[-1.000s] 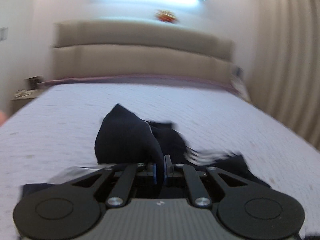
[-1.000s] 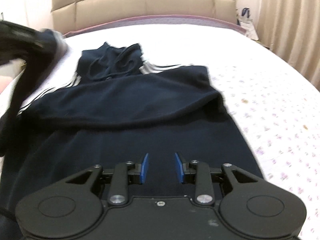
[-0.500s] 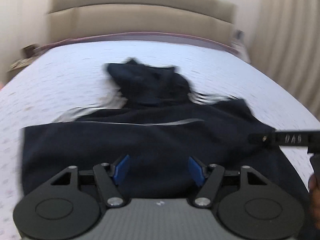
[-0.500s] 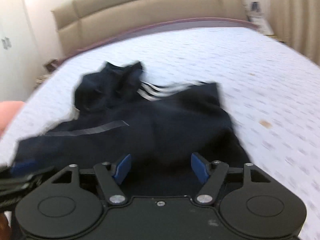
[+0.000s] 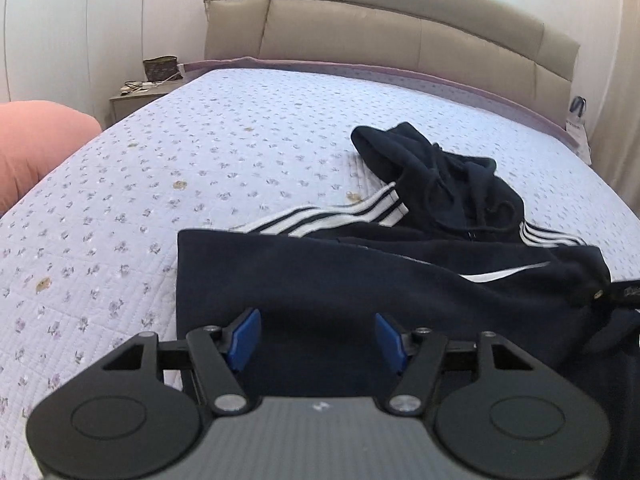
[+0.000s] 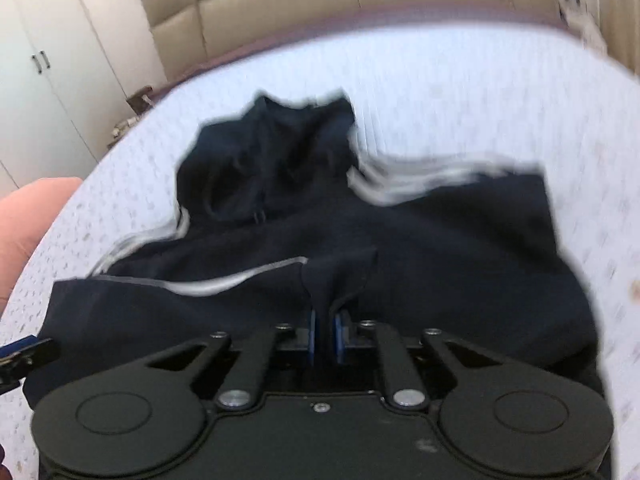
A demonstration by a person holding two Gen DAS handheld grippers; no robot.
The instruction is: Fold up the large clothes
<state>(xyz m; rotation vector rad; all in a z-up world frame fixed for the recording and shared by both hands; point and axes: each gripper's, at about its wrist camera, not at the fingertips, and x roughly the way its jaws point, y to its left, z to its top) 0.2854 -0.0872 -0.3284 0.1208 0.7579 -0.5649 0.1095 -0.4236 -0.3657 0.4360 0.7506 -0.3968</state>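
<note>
Near the foot edge of the floral quilted bed (image 5: 168, 184): right gripper (image 6: 325, 334) pinching dark navy striped hoodie (image 5: 360, 280); left gripper (image 5: 316, 338) wide apart, empty; best lifted slowly, fold kept square.

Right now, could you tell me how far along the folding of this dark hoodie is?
Partly done. A first fold shows: the navy hoodie lies on the bed with one layer doubled over its body and a white-striped sleeve poking out beneath. In hand: the right claw is shut on a pinch of fabric, while the left claw is open above the near edge. The hood and final folds remain.
</note>
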